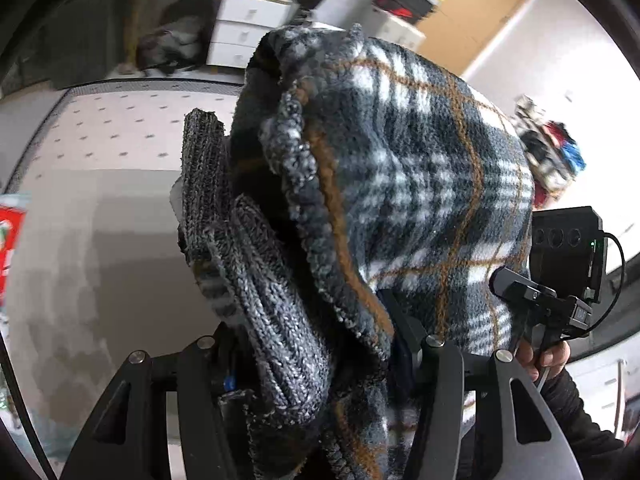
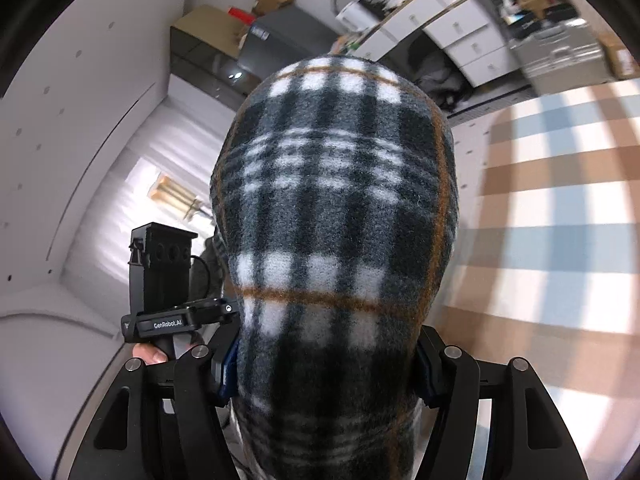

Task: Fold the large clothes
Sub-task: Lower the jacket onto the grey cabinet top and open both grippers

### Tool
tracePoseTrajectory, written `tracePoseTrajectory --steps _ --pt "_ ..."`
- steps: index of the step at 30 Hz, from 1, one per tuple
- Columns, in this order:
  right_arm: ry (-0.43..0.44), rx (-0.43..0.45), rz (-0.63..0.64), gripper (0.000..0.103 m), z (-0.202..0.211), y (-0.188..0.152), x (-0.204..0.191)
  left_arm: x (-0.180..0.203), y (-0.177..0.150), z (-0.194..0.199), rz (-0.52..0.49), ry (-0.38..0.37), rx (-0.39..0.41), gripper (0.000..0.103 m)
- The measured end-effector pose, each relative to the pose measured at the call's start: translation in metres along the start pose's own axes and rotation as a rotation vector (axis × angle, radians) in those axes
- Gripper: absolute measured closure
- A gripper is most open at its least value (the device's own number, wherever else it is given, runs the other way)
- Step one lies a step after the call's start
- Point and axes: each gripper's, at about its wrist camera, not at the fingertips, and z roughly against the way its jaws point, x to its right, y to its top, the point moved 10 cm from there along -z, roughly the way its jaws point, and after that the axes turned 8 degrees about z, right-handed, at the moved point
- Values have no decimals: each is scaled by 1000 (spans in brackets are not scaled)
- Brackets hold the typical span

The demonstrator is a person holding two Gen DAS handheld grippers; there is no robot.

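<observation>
A dark plaid fleece garment (image 1: pixel 420 184) with white checks, orange lines and a grey ribbed knit cuff (image 1: pixel 256 296) fills the left wrist view. My left gripper (image 1: pixel 320 364) is shut on its bunched cloth, and the cloth hides the fingertips. In the right wrist view the same plaid fleece (image 2: pixel 340 216) bulges up between the fingers. My right gripper (image 2: pixel 324 376) is shut on it, fingertips hidden. Both hold the garment lifted off the bed. The right gripper's body (image 1: pixel 560 264) shows at the right of the left view; the left gripper's body (image 2: pixel 168 280) shows at the left of the right view.
A white mattress (image 1: pixel 112 136) with small dots lies below the left gripper. A brown, blue and white checked sheet (image 2: pixel 560 208) lies at the right of the right view. White drawers (image 1: pixel 248 20) and a dark cabinet (image 2: pixel 208 52) stand beyond.
</observation>
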Motion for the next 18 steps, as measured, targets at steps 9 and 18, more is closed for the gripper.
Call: tracePoseTrajectory --steps 9,18 --pt "79 -105 -150 37 -142 -35 0 -136 -6 -27 67 181 -40 52" --pt "-5 -169 -183 33 -184 -90 25 -188 -6 -50 191 108 9 52"
